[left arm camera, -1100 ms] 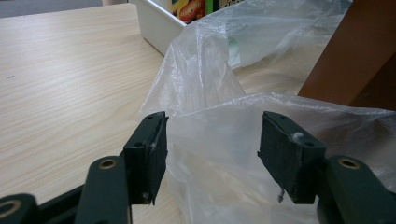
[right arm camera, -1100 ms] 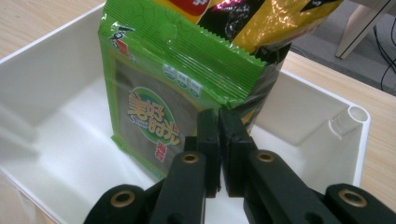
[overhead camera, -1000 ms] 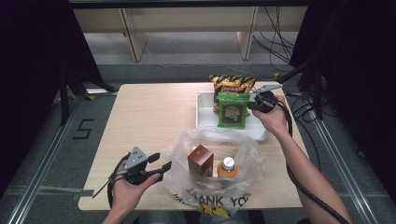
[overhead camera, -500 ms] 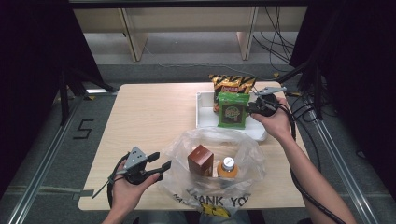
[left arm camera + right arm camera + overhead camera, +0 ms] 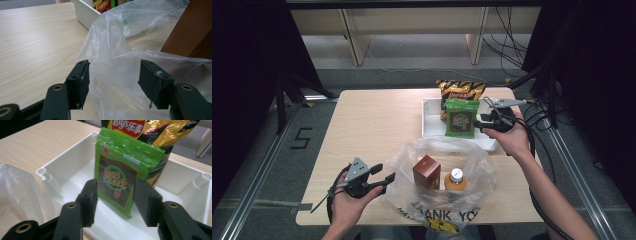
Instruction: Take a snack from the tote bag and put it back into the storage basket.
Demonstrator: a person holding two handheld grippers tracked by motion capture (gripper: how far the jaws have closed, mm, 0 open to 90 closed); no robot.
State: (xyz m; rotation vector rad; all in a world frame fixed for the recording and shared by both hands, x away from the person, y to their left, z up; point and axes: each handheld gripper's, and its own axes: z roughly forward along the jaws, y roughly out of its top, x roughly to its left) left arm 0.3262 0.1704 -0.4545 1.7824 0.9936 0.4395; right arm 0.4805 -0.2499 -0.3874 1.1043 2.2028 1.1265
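The right gripper had its fingers about half open and had just been opening, with the green snack packet just beyond them, unpinched. That packet stood upright in the white tray at the far right of the bench, in front of a yellow chip bag. The left gripper (near left) held its fingers wide apart beside the clear plastic bag, gripping nothing; 2 items sat inside, a brown box and a bottle.
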